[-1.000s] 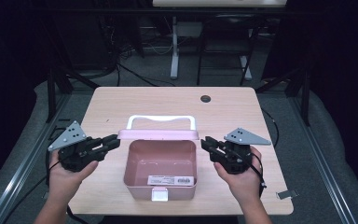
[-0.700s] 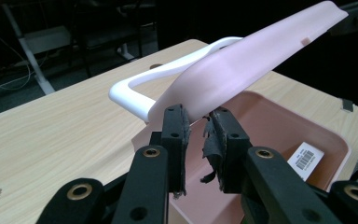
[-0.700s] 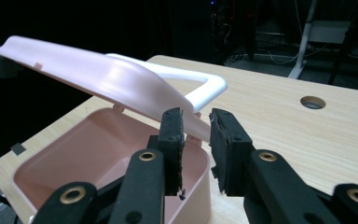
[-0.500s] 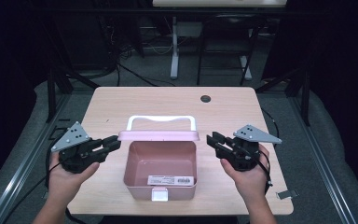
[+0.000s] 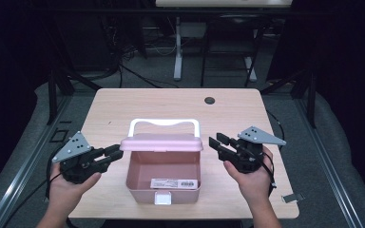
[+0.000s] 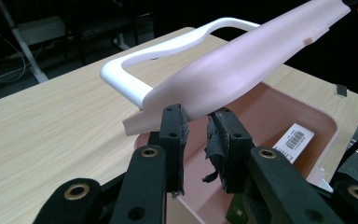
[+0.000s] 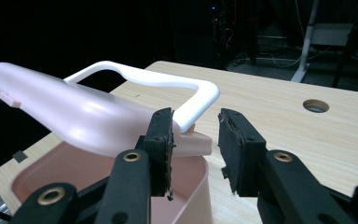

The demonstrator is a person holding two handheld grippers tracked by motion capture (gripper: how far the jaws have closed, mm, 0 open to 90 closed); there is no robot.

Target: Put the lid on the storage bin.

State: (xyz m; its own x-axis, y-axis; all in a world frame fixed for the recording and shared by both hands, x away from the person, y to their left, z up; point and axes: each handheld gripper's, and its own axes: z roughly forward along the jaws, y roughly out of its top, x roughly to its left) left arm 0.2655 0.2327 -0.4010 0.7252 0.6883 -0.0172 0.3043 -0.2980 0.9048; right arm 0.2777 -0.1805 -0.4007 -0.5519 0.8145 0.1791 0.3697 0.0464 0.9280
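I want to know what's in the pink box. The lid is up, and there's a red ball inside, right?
Not quite. The lid is up, but the pink box holds no red ball. The high view shows a white label with a barcode lying on its bottom, and the left gripper view shows that label too.

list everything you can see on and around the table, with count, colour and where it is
table: 1, light wood, centre, with a round cable hole near its far edge
box: 1, pink, open, near middle of the table
lid: 1, pink, raised at the box's far side, white handle on it
label: 1, white with barcode, inside the box
desk legs: white, on the floor beyond the table
left gripper: 1, black, at the lid's left end, jaws narrowly apart
right gripper: 1, black, just right of the lid, jaws open
hands: 2, at the near edge
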